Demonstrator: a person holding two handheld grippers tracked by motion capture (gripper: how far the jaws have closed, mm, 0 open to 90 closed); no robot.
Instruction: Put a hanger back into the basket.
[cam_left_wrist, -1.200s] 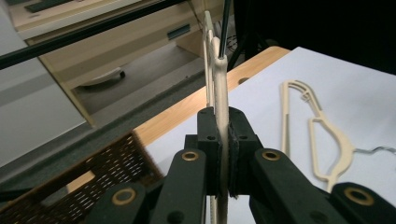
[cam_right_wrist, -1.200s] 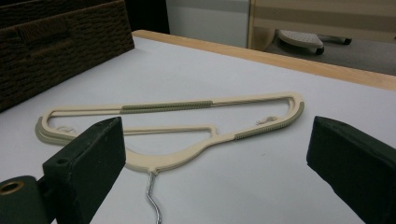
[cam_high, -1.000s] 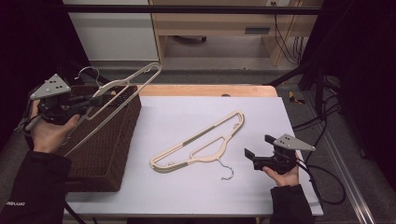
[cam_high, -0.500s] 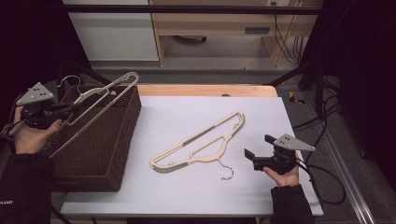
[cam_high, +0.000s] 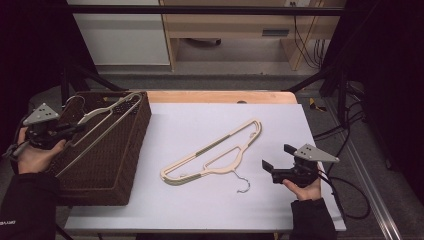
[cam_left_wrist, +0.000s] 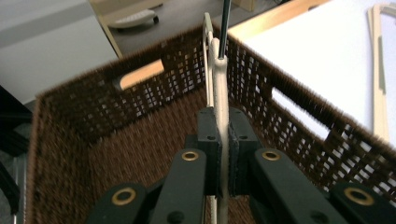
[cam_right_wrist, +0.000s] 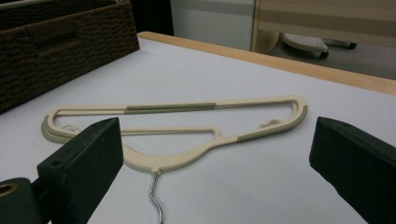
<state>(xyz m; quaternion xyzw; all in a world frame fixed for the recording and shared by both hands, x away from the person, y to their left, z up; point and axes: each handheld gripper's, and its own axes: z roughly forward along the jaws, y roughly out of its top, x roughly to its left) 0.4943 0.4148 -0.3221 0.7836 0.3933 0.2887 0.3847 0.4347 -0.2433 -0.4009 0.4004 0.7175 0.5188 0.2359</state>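
My left gripper (cam_high: 67, 131) is shut on a cream plastic hanger (cam_high: 107, 116), held tilted over the brown wicker basket (cam_high: 107, 172) at the table's left end. In the left gripper view the jaws clamp the hanger's (cam_left_wrist: 219, 79) thin bar edge-on, with the basket's inside (cam_left_wrist: 121, 140) below. A second cream hanger (cam_high: 215, 152) with a metal hook lies flat on the white table mid-right. My right gripper (cam_high: 274, 162) rests open by the table's right edge. Its jaws point at that hanger (cam_right_wrist: 187, 109), apart from it, and hold nothing.
The white table top (cam_high: 200, 205) has a wooden strip (cam_high: 220, 96) along its far edge. Beyond it stand a wooden desk and a white cabinet. Cables trail on the floor to the right. The basket's corner (cam_right_wrist: 56, 42) shows in the right gripper view.
My left gripper has moved left and down with the hanger, which now lies lower over the basket. The right gripper and the hanger on the table have stayed put.
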